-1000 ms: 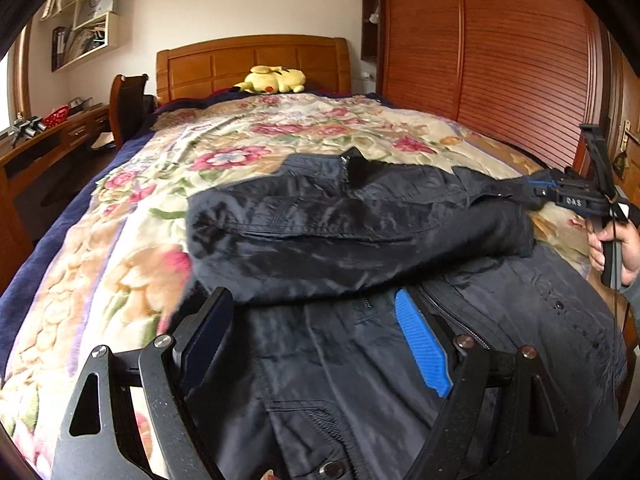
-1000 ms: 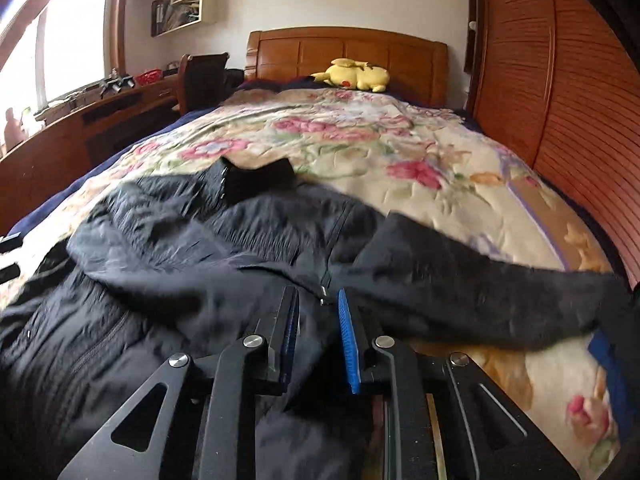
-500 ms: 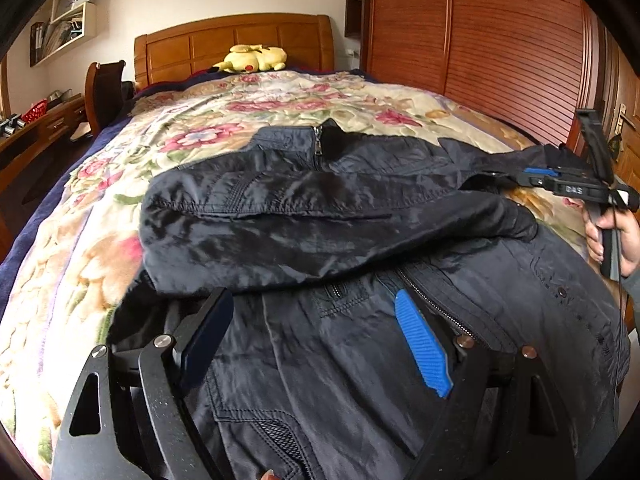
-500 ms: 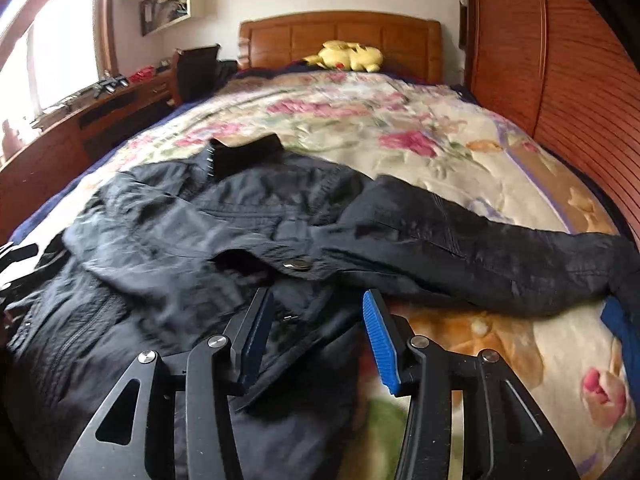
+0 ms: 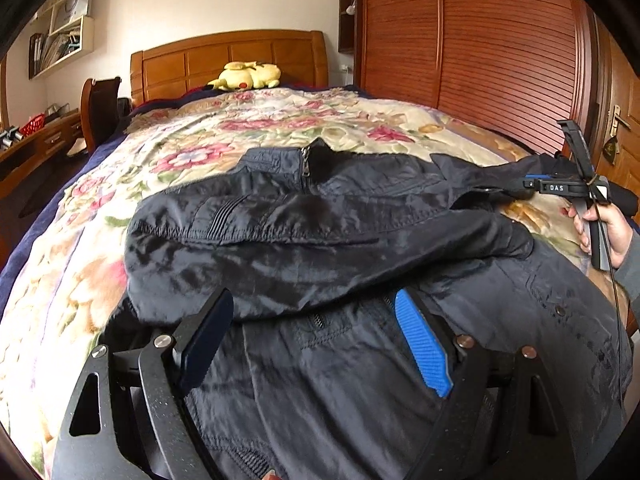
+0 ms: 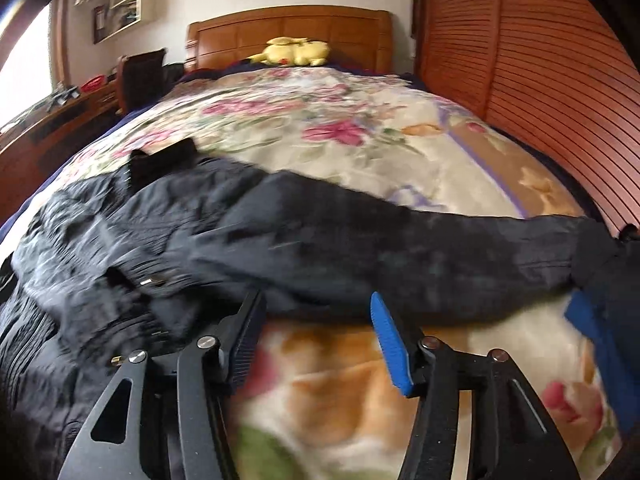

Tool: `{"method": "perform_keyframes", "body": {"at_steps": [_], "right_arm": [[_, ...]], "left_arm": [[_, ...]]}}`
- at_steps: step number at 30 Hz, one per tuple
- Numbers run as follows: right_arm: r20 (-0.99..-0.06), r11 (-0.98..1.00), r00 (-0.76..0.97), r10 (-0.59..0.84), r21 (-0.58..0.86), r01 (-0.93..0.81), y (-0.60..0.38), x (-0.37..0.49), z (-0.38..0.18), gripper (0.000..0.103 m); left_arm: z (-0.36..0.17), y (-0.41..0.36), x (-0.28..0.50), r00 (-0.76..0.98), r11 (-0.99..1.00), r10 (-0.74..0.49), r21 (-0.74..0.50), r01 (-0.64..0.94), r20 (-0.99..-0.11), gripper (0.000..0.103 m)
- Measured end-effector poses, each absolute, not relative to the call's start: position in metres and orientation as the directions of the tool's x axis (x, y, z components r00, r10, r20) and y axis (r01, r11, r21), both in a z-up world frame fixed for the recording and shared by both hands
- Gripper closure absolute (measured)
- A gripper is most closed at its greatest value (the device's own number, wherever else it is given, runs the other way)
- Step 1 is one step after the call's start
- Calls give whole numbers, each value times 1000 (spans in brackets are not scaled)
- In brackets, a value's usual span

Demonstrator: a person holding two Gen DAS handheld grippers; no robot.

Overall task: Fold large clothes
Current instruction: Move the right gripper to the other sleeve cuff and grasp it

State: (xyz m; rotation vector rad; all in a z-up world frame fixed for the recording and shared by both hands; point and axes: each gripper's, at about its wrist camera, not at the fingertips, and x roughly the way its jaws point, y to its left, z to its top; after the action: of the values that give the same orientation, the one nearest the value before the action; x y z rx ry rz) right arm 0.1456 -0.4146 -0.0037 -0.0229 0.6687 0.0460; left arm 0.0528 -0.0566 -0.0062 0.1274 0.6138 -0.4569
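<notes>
Both grippers stand spread wide and empty: the left gripper (image 5: 316, 344) over the black jacket (image 5: 328, 240) on the floral quilt (image 5: 280, 128), the right gripper (image 6: 316, 340) beside its outstretched sleeve (image 6: 400, 256). The fabric looks thin, limp, slippery; I'd pinch the cuff.

The only lettering that can be read is "DAS", in pale capitals on a small dark plate on the right gripper (image 5: 538, 185), at the right edge of the left wrist view. A smaller pale mark sits just left of it on the same plate, possibly a single character, too small to make out. The shelf (image 5: 60, 40) in the upper left of that view holds books or folders, but no titles can be read on them.
</notes>
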Motion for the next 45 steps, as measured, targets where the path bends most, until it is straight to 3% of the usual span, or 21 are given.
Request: {"method": "perform_keyframes", "body": {"at_steps": [5,15,31,40,45], "right_arm": [[-617,999,787,-25,14,43,-455,160,-4,33],[-672,962,738,-53,164,218,-520,195,-31,33],[-713,935,699,-58,206,288,-536,225,-44,34],[-705,959,704,-80,138,247,-521,226,-38,84],[-686,973,720,-107,76,217,-504,229,-24,94]], "left_arm": [[-3,-65,53,737,891,-382,-10,454,-558,19],[-8,-74,42,776,896,-353,49,441,-523,19],[-12,-65,39,790,912,-350,11,411,-503,19],[-12,-66,38,798,914,-345,16,405,-494,19],[-12,-65,39,798,915,-346,11,403,-494,19]]}}
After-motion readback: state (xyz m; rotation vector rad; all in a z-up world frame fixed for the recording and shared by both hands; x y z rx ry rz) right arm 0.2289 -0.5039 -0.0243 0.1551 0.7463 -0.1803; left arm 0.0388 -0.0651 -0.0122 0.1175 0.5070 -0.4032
